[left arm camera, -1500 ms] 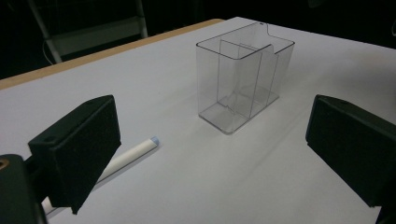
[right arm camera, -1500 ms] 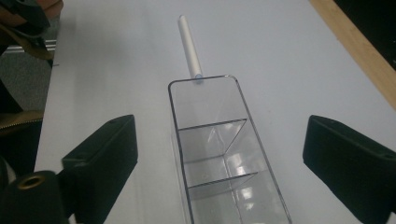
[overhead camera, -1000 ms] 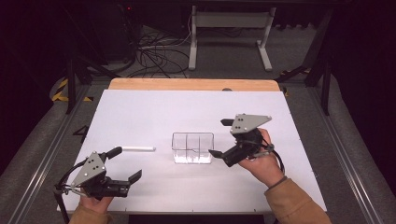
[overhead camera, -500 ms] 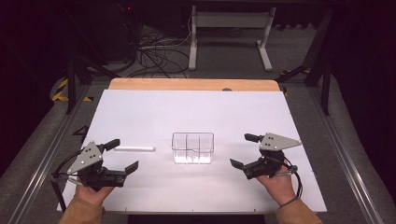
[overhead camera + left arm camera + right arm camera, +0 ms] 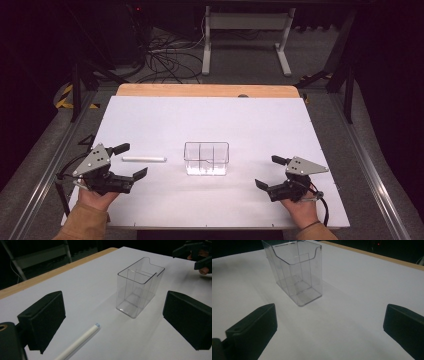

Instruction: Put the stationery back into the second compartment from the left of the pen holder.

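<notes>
Flanking the clear box (image 5: pixel 206 158), left tool (image 5: pixel 134 161) and right tool (image 5: pixel 268 172), both agape, low

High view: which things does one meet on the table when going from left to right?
left gripper → white stick → clear plastic container → right gripper

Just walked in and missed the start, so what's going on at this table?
A person sits at a white table with a two-jaw gripper in each hand. Both the left gripper and the right gripper are open and hold nothing. Between them stands a clear plastic container, upright and empty. A white stick lies flat beside it, close to the left gripper. Neither gripper touches either thing.
</notes>
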The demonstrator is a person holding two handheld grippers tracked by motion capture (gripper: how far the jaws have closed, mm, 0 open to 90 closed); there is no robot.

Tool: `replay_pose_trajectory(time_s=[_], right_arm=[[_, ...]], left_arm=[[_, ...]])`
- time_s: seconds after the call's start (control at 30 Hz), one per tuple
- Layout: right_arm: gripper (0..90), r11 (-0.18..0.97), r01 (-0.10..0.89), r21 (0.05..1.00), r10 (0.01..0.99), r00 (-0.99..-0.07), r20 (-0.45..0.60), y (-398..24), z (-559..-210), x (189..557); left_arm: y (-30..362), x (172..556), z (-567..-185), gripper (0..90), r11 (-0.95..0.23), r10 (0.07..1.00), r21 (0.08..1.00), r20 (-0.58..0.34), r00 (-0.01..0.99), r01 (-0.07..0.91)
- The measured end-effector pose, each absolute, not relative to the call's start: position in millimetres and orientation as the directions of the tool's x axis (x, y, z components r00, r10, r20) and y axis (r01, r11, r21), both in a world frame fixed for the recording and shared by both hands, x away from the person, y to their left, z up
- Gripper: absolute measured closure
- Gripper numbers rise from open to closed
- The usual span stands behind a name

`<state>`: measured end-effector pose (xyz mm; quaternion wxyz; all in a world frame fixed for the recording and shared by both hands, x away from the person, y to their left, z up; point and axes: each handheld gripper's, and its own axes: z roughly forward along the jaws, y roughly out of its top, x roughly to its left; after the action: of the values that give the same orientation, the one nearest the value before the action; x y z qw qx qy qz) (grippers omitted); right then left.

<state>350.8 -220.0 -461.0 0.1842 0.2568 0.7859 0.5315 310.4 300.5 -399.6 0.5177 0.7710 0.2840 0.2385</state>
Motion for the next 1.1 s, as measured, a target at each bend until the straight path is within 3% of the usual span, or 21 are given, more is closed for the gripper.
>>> replay_pose_trajectory(time_s=[0.23, 0.5, 1.1], right_arm=[[0.0, 0.313, 0.249, 0.917, 0.616, -0.788, 0.003, -226.1, -474.7, 356.2], [0.0, 0.314, 0.229, 0.921, 0.61, -0.792, -0.011, -225.3, -474.7, 355.6], [0.1, 0.318, 0.228, 0.92, 0.597, -0.802, -0.008, -223.8, -475.4, 355.8]], left_arm=[[300.1, 317.6, -398.0, 5.4, -0.333, 0.681, 0.923, 0.096, 0.726, 0.191], [304.3, 323.6, -397.1, 8.4, -0.334, 0.677, 0.923, 0.095, 0.729, 0.19], [307.9, 358.2, -386.7, 13.4, -0.517, 0.609, 0.817, 0.141, 0.781, 0.255]])
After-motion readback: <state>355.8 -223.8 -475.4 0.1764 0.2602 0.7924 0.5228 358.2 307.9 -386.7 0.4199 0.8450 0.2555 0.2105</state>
